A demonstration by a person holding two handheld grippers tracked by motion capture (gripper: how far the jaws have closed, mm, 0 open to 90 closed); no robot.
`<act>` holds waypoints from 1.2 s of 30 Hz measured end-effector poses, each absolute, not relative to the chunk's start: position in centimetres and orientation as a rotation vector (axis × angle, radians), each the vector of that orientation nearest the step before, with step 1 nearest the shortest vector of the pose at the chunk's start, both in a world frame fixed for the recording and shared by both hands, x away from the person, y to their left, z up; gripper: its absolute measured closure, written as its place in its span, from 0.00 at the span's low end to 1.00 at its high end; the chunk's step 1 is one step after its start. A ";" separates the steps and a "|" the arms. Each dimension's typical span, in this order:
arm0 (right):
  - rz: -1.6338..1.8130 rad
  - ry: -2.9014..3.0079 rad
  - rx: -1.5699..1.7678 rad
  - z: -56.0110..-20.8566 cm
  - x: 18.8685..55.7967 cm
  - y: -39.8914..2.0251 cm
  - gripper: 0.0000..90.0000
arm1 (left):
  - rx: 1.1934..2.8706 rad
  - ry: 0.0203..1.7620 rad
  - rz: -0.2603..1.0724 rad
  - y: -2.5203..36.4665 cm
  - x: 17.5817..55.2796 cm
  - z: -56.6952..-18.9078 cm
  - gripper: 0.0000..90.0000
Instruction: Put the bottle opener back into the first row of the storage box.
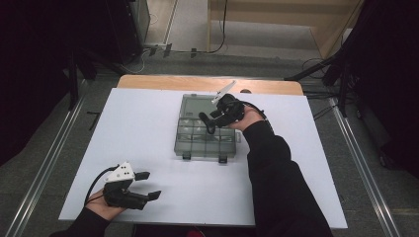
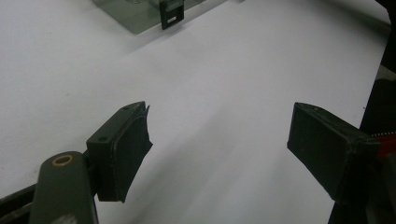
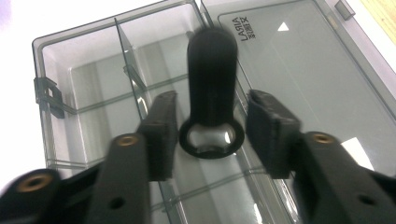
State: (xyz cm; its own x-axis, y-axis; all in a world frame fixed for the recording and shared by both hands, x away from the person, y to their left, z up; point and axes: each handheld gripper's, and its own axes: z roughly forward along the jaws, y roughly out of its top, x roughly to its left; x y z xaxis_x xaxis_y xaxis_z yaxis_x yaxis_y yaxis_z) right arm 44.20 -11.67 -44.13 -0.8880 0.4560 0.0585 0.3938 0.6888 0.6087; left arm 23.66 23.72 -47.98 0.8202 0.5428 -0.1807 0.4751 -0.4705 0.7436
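Now the right tool (image 3: 212,135) hangs over the open clear organizer box (image 3: 74,56), jaws parted, and a black bottle opener (image 3: 212,93) sits between them, its ring end nearest, neither pad pressing it. Meanwhile the left tool (image 2: 219,140) rests wide open above the bare white counter (image 2: 233,70), box well ahead.

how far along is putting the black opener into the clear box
Done: the clear box lies open, lid flat on the table. In hand: the black bottle opener sits between the right gripper pads over a compartment, with gaps on both sides, apparently just let go. Left: draw that gripper clear and probably close the lid. The left gripper waits open.
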 end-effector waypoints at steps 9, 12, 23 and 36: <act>1.092 2.798 0.814 -43.9 43.6 -12.0 0.34 | 2.149 0.748 0.093 23.7 23.7 -48.0 0.23; 1.152 2.777 0.861 -43.8 42.9 -12.2 0.29 | 2.149 0.750 0.096 23.7 23.7 -48.1 0.23; 1.176 2.694 1.028 -43.9 39.6 -12.9 0.25 | 2.146 0.763 0.105 23.8 23.9 -48.1 0.23; 1.163 2.673 1.048 -44.5 36.0 -14.0 0.28 | 2.140 0.769 0.108 23.9 23.8 -48.0 0.23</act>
State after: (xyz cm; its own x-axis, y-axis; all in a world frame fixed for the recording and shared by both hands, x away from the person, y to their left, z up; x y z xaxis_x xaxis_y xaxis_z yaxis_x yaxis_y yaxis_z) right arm 36.03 -14.03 -44.47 -0.7702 0.6000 0.2164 0.5673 0.4893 0.6624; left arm 23.85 23.86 -48.05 0.8083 0.5596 -0.1833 0.4872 -0.4607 0.7419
